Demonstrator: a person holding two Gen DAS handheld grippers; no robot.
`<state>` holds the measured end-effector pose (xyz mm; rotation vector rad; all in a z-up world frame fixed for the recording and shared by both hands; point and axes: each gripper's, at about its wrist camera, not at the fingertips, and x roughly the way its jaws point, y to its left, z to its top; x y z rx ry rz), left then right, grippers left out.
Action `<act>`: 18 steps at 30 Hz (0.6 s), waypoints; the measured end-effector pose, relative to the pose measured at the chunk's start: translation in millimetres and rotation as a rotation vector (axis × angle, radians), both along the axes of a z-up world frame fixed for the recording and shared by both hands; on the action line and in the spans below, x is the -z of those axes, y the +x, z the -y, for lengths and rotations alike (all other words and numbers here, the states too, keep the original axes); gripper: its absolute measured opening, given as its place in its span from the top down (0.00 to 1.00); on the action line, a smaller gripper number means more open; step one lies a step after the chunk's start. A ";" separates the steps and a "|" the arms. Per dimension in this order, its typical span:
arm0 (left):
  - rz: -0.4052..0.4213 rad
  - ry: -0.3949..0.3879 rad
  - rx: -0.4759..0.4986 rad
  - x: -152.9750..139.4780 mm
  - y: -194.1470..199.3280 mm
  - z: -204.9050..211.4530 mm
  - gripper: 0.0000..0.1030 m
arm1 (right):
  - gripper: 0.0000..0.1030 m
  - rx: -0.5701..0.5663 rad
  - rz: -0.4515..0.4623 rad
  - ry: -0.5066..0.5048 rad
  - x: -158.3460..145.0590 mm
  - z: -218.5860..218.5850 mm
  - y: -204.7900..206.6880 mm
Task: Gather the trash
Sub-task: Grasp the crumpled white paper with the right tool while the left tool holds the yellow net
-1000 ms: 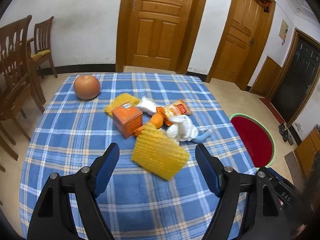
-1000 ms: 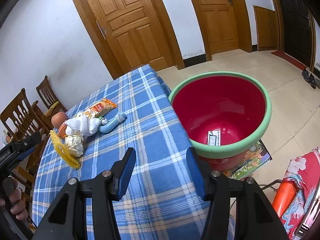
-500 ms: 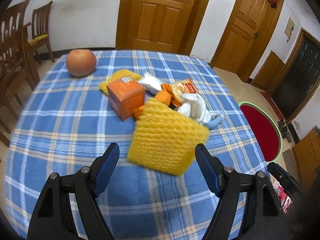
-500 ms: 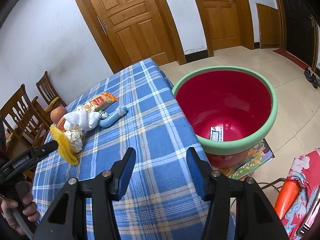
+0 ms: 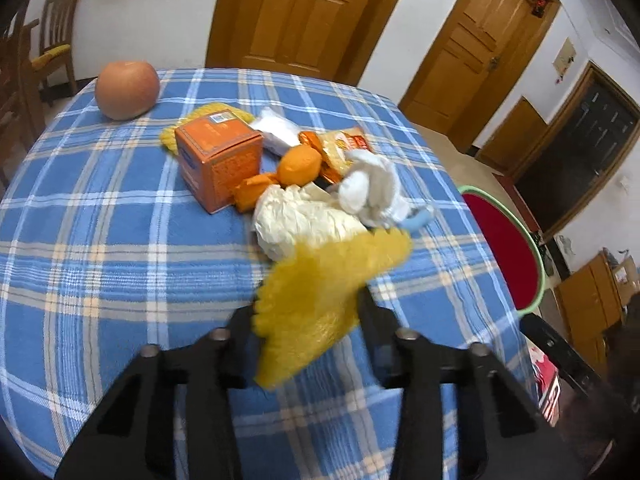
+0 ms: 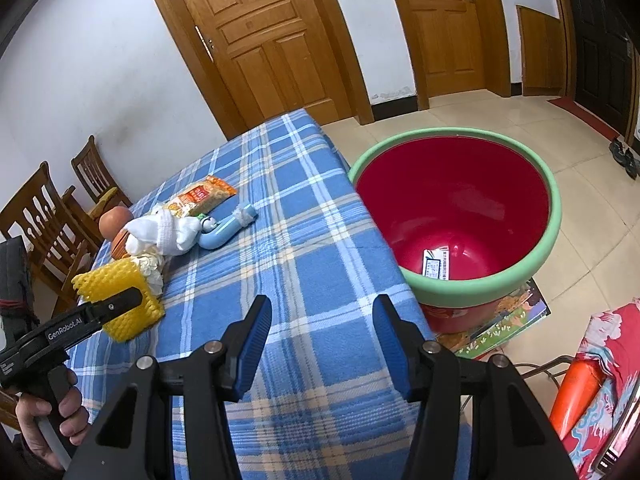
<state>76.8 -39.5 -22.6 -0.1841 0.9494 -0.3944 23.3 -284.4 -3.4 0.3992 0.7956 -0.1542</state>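
My left gripper (image 5: pixel 308 312) is shut on a yellow foam net (image 5: pixel 320 300) and holds it just above the blue checked tablecloth (image 5: pixel 100 240); it also shows in the right wrist view (image 6: pixel 120 304). Behind it lies a trash pile: crumpled white paper (image 5: pixel 300 216), a white sock (image 5: pixel 372 184), an orange box (image 5: pixel 218 156), an orange wrapper (image 5: pixel 296 166) and a snack packet (image 5: pixel 344 146). My right gripper (image 6: pixel 320 340) is open and empty over the table's near edge. The red bin with a green rim (image 6: pixel 460 216) stands on the floor beside the table.
A round brown fruit (image 5: pixel 127 89) sits at the table's far left. A blue tube (image 6: pixel 226 230) lies by the sock. Wooden chairs (image 6: pixel 48 220) stand to the left. Wooden doors (image 6: pixel 272 40) are behind. A picture mat (image 6: pixel 504 320) lies under the bin.
My left gripper moved in on the yellow foam net and closed on it. The net now hangs between the fingers, uncovering the crumpled white paper. My right gripper stayed open.
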 end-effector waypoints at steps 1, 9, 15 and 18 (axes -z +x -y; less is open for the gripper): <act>0.000 -0.006 0.008 -1.1 -2.1 -0.4 0.70 | 0.46 -0.004 -0.001 -0.002 0.2 -2.1 0.7; 0.042 -0.035 0.000 -20.6 -18.8 -20.9 0.79 | 0.46 -0.054 -0.004 -0.007 -2.3 -19.9 9.9; 0.068 -0.021 -0.068 -32.8 -20.6 -45.9 0.79 | 0.45 -0.120 0.005 0.007 -5.0 -41.7 21.1; 0.073 -0.010 -0.096 -33.0 -18.5 -56.3 0.79 | 0.44 -0.159 0.008 0.013 -6.7 -55.5 29.4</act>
